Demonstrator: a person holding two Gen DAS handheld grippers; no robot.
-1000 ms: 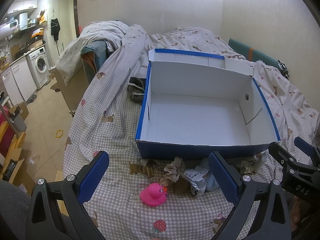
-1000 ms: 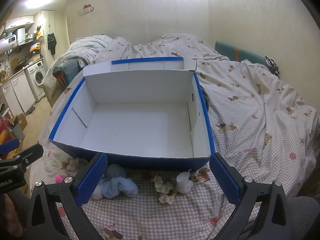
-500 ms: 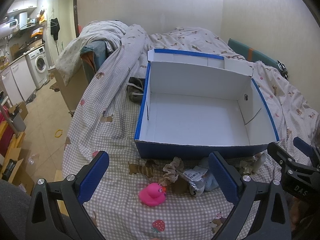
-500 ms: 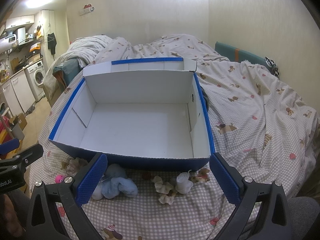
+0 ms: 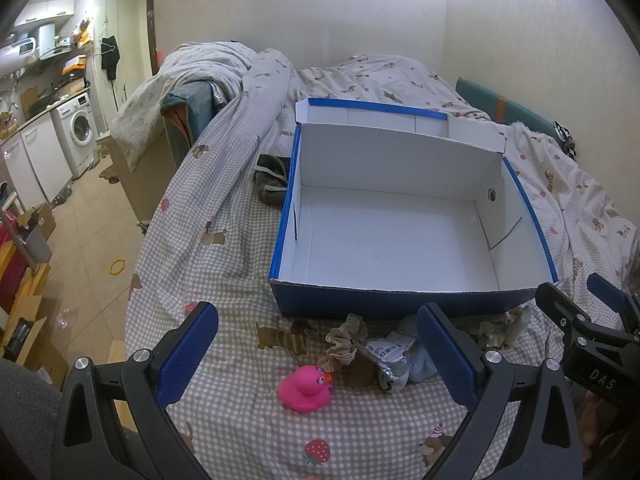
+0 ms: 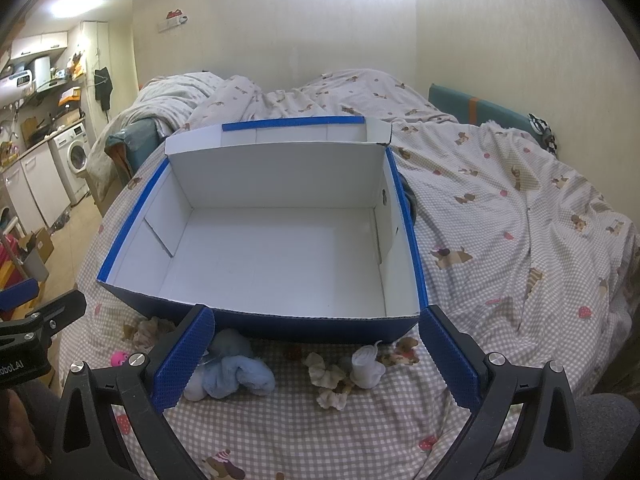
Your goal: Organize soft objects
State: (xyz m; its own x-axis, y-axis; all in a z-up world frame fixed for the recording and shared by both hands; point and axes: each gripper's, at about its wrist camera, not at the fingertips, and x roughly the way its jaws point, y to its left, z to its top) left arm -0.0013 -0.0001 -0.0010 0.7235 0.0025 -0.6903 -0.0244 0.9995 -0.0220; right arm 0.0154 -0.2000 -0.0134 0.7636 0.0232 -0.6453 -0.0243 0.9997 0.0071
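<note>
An open blue box with a white inside [image 5: 400,236] [image 6: 280,248] stands empty on the checked bedspread. In front of it lie a pink rubber duck [image 5: 306,388] [image 6: 119,358], a beige scrunchie [image 5: 346,338], a silver packet [image 5: 390,354], a light blue cloth [image 6: 236,374], a beige frilly piece [image 6: 326,378] and a white sock [image 6: 368,364]. My left gripper [image 5: 316,356] is open above the duck and scrunchie. My right gripper [image 6: 316,356] is open above the blue cloth and sock. Both are empty.
A dark garment [image 5: 272,178] lies left of the box. The bed edge drops off at the left to a tiled floor with cartons [image 5: 24,320] and a washing machine [image 5: 78,136]. A crumpled duvet [image 6: 500,200] covers the right side.
Both grippers have barely moved; the left view has shifted very slightly. Nothing was taken or let go.
</note>
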